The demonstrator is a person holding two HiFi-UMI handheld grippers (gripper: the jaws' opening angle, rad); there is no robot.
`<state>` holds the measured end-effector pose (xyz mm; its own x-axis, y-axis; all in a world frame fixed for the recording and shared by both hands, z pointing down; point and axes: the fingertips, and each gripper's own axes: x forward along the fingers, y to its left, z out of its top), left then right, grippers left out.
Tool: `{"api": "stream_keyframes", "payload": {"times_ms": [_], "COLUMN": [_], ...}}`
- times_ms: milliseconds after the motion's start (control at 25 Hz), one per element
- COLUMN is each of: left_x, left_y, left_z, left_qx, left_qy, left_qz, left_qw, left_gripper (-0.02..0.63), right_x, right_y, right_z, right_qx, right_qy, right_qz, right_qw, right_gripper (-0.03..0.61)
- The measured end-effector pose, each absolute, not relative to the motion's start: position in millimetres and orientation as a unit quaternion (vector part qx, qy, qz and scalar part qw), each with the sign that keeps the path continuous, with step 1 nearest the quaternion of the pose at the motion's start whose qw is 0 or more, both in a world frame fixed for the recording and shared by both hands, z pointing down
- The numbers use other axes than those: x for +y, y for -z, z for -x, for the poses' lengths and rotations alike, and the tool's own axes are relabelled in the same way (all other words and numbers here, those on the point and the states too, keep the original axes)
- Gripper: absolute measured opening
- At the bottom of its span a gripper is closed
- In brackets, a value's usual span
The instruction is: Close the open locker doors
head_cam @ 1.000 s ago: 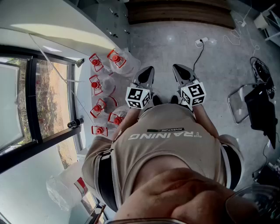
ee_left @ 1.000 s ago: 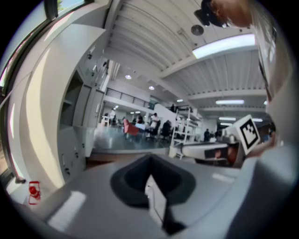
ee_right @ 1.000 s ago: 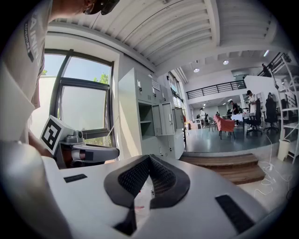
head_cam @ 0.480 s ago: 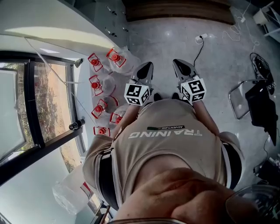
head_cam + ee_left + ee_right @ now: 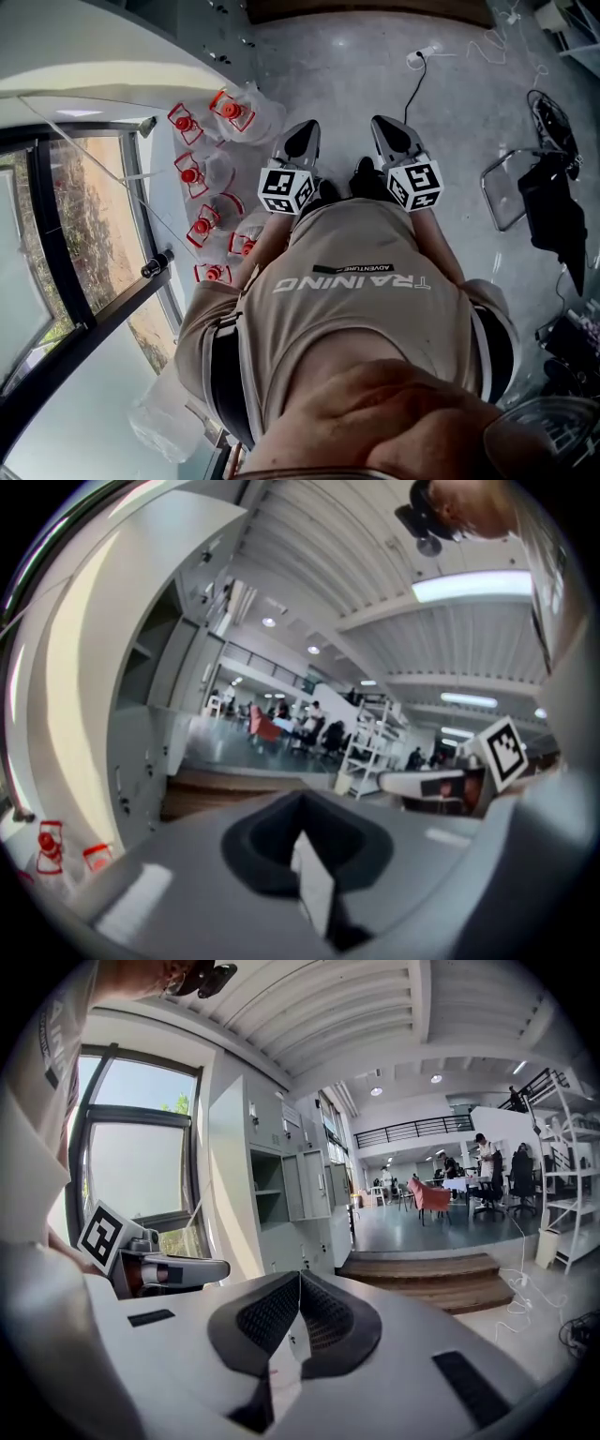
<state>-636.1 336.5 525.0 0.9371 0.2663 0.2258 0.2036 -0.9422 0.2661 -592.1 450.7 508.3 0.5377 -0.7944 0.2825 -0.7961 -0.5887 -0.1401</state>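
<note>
Grey lockers (image 5: 298, 1206) stand along the left wall in the right gripper view; one compartment (image 5: 267, 1183) gapes open with its door (image 5: 305, 1183) swung out. The left gripper view shows the same locker bank (image 5: 155, 742) at its left edge. Both grippers hang in front of the person's chest, well short of the lockers. My left gripper (image 5: 302, 141) is shut with nothing in it, its jaws meeting at the tips. My right gripper (image 5: 387, 133) is shut and empty too. Each one appears in the other's view: the left gripper (image 5: 159, 1265) and the right gripper (image 5: 441, 782).
Several clear water jugs with red caps (image 5: 208, 178) stand on the floor by the window (image 5: 84, 216). A cable and plug (image 5: 417, 66) lie ahead. A metal chair (image 5: 511, 187) with dark gear is to the right. Wooden steps (image 5: 427, 1277) lead to a raised office floor.
The head view has shifted slightly forward; jugs and grippers sit a little higher in the frame. Both grippers stay shut, side by side.
</note>
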Motion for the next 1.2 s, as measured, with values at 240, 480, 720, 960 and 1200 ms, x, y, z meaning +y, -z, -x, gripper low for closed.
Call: {"api": "stream_keyframes", "payload": {"times_ms": [240,480,720,960,1200], "left_x": [329,319,308,292,259], "left_y": [-534,-514,-500,-508,-510], "left_z": [581,496,427,390,337], "left_qx": [0.098,0.071,0.024,0.003,0.019], "left_qy": [-0.142,-0.126,-0.097,-0.114,-0.106], "left_qz": [-0.976,-0.981,-0.976,-0.978,-0.980], "left_qw": [0.133,0.128,0.193,0.175,0.164], "left_gripper": [-0.002,-0.002,-0.002,-0.001,-0.002], "right_x": [442,433,431,419,377], "right_y": [-517,-508,-506,-516,-524], "right_z": [530,440,371,323,271], "right_qx": [-0.472,-0.500,-0.527,-0.531,-0.536], "right_qy": [-0.162,-0.137,-0.133,-0.154,-0.156], "right_qz": [-0.867,-0.855,-0.839,-0.833,-0.830], "right_qw": [-0.011,-0.011,-0.007,-0.013,0.007], "right_gripper": [0.015,0.015,0.015,0.015,0.015]}}
